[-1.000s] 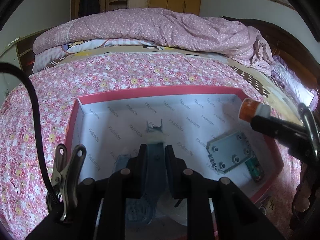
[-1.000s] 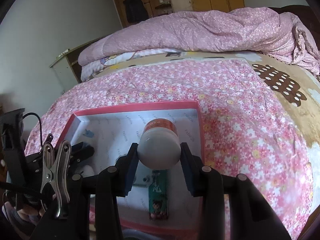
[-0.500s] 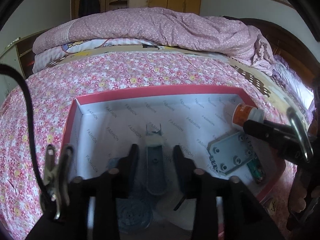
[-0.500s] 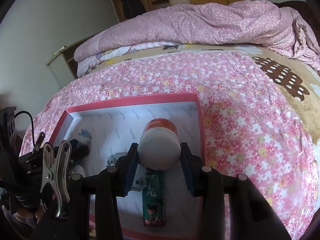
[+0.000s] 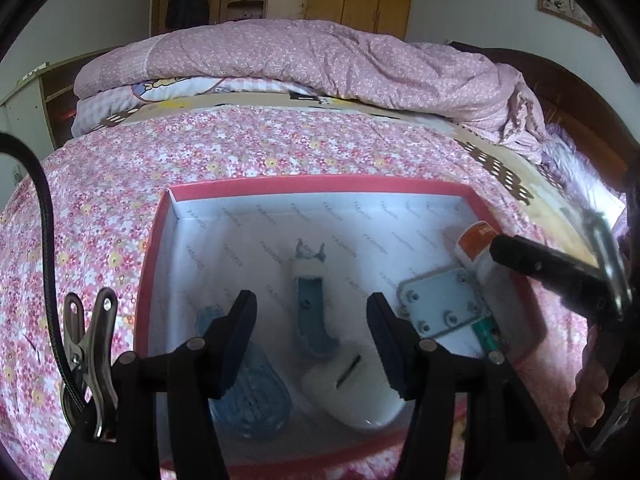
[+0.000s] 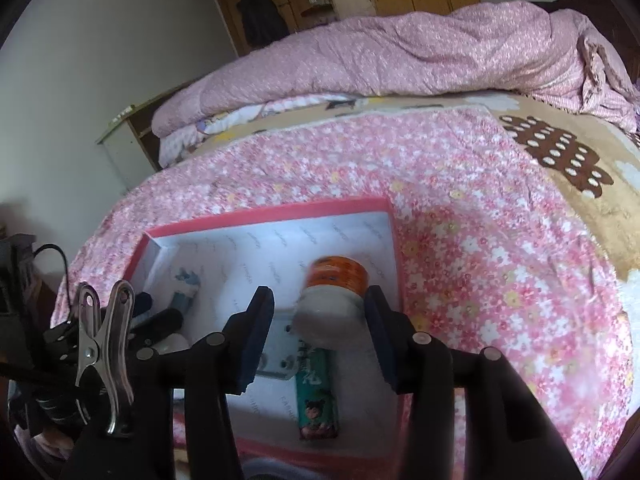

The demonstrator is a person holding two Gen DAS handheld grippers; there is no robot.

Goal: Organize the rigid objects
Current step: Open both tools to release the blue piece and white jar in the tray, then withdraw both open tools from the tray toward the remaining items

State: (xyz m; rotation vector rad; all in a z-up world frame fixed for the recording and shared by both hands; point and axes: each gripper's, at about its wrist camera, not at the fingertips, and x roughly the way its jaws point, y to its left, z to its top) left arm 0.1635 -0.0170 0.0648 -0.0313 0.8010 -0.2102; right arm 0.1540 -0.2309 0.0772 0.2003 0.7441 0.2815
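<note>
Left wrist: smooth white cardboard box (image 5: pixel 256 240), red rim

Your right gripper (image 6: pixel 318 330) hangs over the red-rimmed box (image 6: pixel 264 216) on the flowered bedspread (image 6: pixel 480 240). Its jaws have just been opening; the white bottle with the orange label (image 6: pixel 334 294) sits between them, blurred, against the right pad and clear of the left. Below it lie a grey plate with holes (image 6: pixel 280 344) and a green tube (image 6: pixel 316 396). At far left, a blue-and-white item (image 6: pixel 185 288) rests beside your left gripper (image 6: pixel 156 320).
</note>
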